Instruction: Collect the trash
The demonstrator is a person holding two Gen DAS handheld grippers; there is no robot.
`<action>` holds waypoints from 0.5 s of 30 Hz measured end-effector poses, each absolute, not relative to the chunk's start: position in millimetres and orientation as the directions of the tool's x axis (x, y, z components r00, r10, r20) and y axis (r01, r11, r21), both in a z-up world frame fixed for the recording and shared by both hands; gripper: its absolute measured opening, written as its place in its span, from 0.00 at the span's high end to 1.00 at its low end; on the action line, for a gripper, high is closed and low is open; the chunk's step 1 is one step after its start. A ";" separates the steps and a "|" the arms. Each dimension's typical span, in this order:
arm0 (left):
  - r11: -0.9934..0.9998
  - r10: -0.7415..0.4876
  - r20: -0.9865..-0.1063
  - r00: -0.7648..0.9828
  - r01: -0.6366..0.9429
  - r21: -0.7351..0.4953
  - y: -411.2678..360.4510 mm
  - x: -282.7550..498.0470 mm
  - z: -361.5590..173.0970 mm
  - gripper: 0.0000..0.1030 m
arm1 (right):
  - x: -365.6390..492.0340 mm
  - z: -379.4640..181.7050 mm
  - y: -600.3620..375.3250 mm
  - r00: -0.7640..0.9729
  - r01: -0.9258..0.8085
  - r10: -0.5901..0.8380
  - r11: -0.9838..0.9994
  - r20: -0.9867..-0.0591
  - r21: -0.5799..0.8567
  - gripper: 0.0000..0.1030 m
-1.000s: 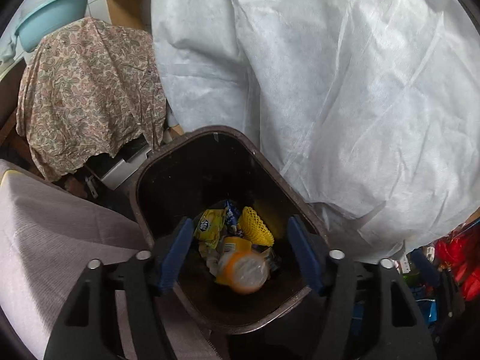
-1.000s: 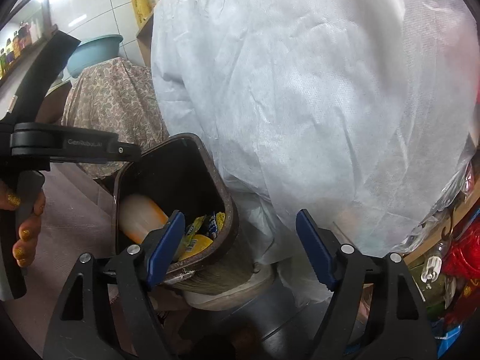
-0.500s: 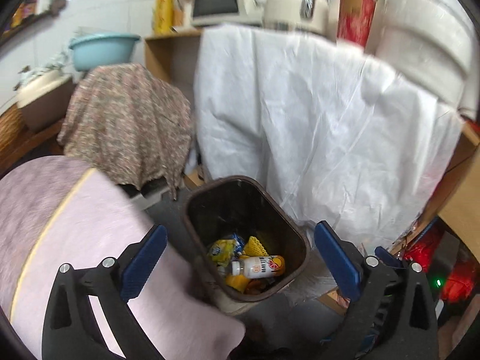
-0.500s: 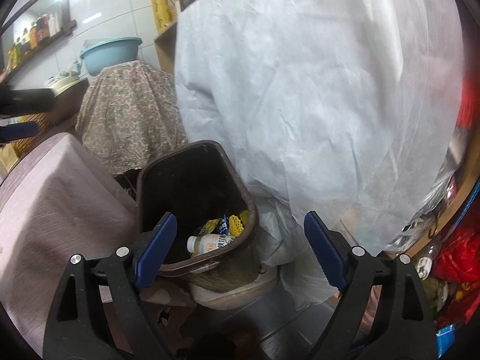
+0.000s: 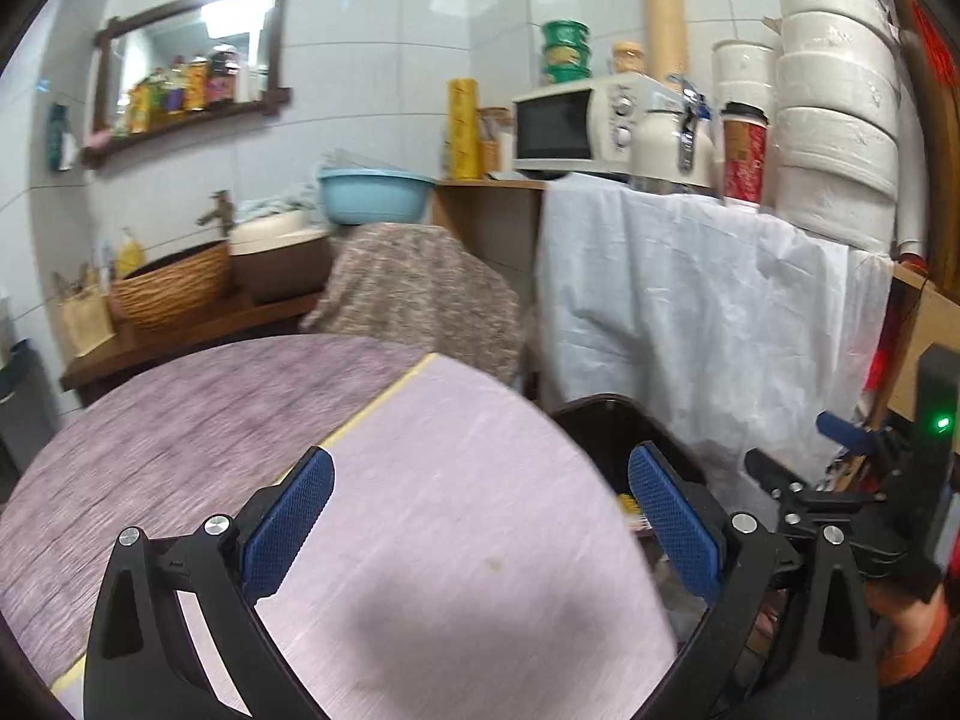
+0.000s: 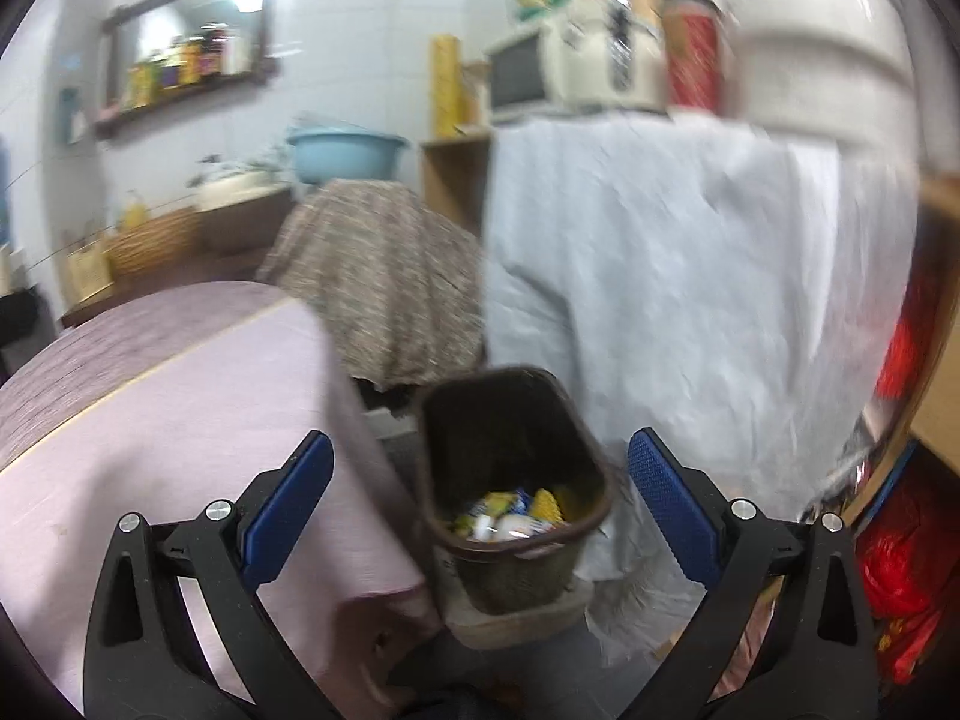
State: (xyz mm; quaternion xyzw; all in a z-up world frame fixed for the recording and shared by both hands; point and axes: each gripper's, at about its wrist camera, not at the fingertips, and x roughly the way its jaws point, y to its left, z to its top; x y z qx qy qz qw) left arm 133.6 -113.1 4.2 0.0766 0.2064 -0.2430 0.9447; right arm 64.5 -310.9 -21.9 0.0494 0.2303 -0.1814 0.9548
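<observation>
from the left, my left gripper [image 5: 477,525] hangs over the table [image 5: 420,540] with its jaws wide apart and nothing between them. the pink cloth under it looks bare; i see no trash lying on the part in view, so i judge the table side is done, though the near edge is hidden. right of the table sits the brown bin [image 6: 516,480], low on the floor against the white sheet [image 6: 660,300]. my right gripper [image 6: 480,516] is also spread wide and empty, held above and short of the bin.

the right view looks down into the bin and shows the trash [image 6: 510,513] piled at the bottom: yellow wrappers and a pale bottle. the left view gets only the bin's dark rim past the table edge, but it alone shows the other gripper off to the right. whether anything is left elsewhere, i cannot tell.
</observation>
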 end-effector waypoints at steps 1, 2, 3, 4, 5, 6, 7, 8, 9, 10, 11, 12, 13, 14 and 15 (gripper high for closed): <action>0.883 -0.405 -0.419 0.813 0.466 0.051 -104.5 127.2 3.9 0.05 | 61.5 -18.3 -299.0 0.842 0.344 -0.306 0.939 -0.445 0.005 0.06; 0.899 -0.375 -0.405 0.834 0.433 0.060 -94.2 118.2 3.1 0.05 | 58.2 -14.9 -287.0 0.852 0.326 -0.294 0.946 -0.434 0.000 0.06; 0.910 -0.353 -0.395 0.848 0.410 0.067 -86.8 112.9 3.8 0.05 | 54.3 -11.7 -275.3 0.862 0.307 -0.278 0.952 -0.423 0.001 0.06; 0.920 -0.330 -0.384 0.862 0.385 0.075 -80.3 106.6 3.8 0.05 | 50.1 -9.1 -264.8 0.872 0.289 -0.261 0.957 -0.413 0.005 0.06; 0.931 -0.306 -0.370 0.877 0.357 0.076 -72.0 98.7 3.7 0.05 | 45.6 -7.2 -255.5 0.881 0.277 -0.251 0.961 -0.402 0.008 0.06; 0.939 -0.290 -0.362 0.886 0.336 0.071 -66.0 94.2 4.0 0.05 | 40.1 -5.2 -244.7 0.891 0.264 -0.239 0.964 -0.385 0.011 0.06; 0.947 -0.273 -0.354 0.894 0.314 0.061 -56.9 89.0 4.2 0.05 | 36.2 -3.7 -235.8 0.900 0.249 -0.227 0.968 -0.372 0.011 0.06; 0.956 -0.256 -0.350 0.901 0.289 0.045 -50.1 84.9 4.2 0.05 | 32.8 -3.3 -228.1 0.906 0.235 -0.215 0.972 -0.364 0.010 0.06; 0.963 -0.240 -0.347 0.906 0.267 0.031 -43.4 81.6 4.2 0.05 | 29.5 -2.9 -219.6 0.910 0.219 -0.201 0.976 -0.362 0.008 0.06; 0.968 -0.228 -0.342 0.911 0.249 0.019 -36.9 77.4 4.0 0.05 | 26.9 -2.5 -212.5 0.912 0.205 -0.188 0.979 -0.364 0.007 0.06; 0.973 -0.216 -0.337 0.916 0.232 0.007 -30.5 73.1 3.8 0.05 | 24.8 -1.7 -207.0 0.913 0.197 -0.180 0.980 -0.366 0.009 0.06; 0.976 -0.205 -0.333 0.920 0.217 -0.002 -24.1 67.6 3.6 0.05 | 21.2 -0.5 -200.8 0.915 0.184 -0.165 0.983 -0.367 0.018 0.06; 0.979 -0.195 -0.328 0.924 0.204 -0.007 -19.1 63.6 3.8 0.05 | 18.7 0.1 -197.5 0.917 0.175 -0.155 0.984 -0.367 0.022 0.06; 0.983 -0.180 -0.319 0.931 0.186 -0.011 -14.6 58.8 4.0 0.05 | 15.2 1.7 -193.1 0.920 0.164 -0.143 0.986 -0.364 0.028 0.06; 0.985 -0.168 -0.312 0.935 0.173 -0.012 -11.0 54.8 4.3 0.05 | 12.5 3.3 -190.0 0.923 0.155 -0.133 0.987 -0.360 0.033 0.06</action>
